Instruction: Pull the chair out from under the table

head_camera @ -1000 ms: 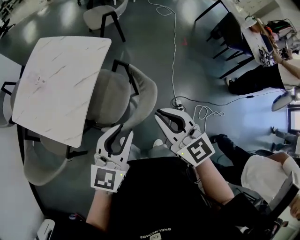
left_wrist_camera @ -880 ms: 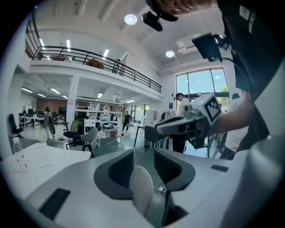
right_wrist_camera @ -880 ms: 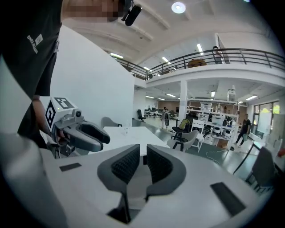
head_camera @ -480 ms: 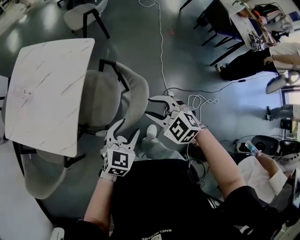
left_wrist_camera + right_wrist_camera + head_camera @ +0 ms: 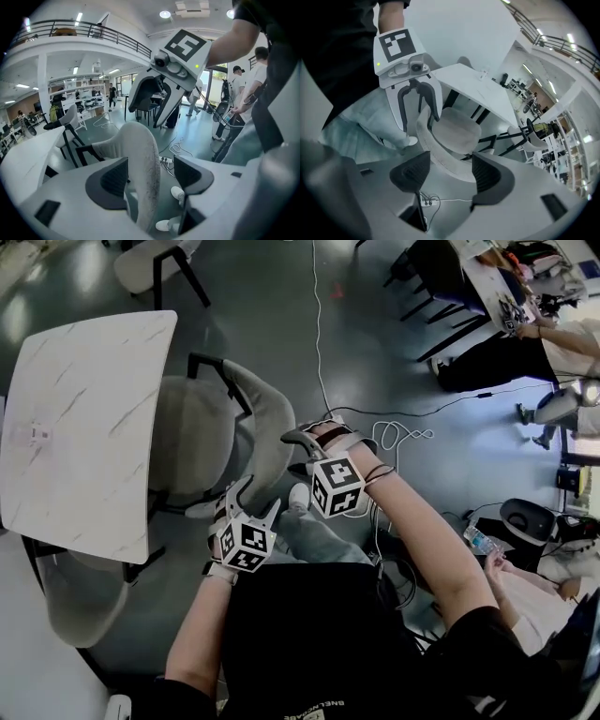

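A grey chair [image 5: 202,442] with a curved backrest [image 5: 267,413] stands tucked against the white marble table [image 5: 84,427]. My left gripper [image 5: 255,498] sits over the near end of the backrest rim [image 5: 140,159]. Its jaws are opening, with the rim between them and a gap on the right side. My right gripper [image 5: 305,442] is at the backrest's right side, pointing steeply down. Its jaws are opening too, and the rim [image 5: 440,161] lies just beyond them, untouched. Each gripper shows in the other's view: the right gripper [image 5: 150,105] and the left gripper [image 5: 417,105].
A second grey chair [image 5: 70,601] sits under the table's near side and another chair [image 5: 150,263] stands far off. A white cable [image 5: 319,334] and power strip [image 5: 361,432] lie on the floor to the right. Seated people [image 5: 506,357] and desks fill the far right.
Both grippers have dropped from in front of the body down to the chair's backrest. Both sets of jaws have spread wide, and the right gripper has rolled over.
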### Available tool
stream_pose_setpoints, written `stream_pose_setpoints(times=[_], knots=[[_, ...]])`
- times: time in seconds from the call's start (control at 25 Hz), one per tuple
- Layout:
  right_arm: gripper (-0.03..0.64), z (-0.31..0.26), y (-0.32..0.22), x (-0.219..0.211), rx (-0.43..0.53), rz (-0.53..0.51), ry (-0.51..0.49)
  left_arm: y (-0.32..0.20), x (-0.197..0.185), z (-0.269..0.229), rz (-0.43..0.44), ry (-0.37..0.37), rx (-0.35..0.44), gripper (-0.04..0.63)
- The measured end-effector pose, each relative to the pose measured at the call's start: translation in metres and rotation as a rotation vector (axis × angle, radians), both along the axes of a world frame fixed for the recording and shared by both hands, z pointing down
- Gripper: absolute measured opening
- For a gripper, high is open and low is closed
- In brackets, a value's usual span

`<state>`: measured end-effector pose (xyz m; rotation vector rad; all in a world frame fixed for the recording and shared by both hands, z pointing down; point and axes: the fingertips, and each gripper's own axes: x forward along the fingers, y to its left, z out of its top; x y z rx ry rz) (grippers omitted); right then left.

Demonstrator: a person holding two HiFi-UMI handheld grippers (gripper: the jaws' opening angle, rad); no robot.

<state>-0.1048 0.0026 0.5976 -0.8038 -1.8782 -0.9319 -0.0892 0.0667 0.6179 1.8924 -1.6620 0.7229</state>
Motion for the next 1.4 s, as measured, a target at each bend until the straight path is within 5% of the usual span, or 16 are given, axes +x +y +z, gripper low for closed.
stream_pose_setpoints(times=[0.2,0.72,1.4], knots=[[0.265,0.033,-0.005,0.0,0.128,-0.153,0.067,-0.005,0.006,0.034,0.043,0.029,-0.061,0.288],[0.265,0.058,-0.008,0.012,0.197,-0.289,0.176,-0.015,0.011,0.078,0.049,0.084,-0.118,0.288],[0.253,0.106,-0.003,-0.015,0.366,-0.356,0.083,-0.031,0.007,0.096,-0.02,0.096,-0.092,0.24]])
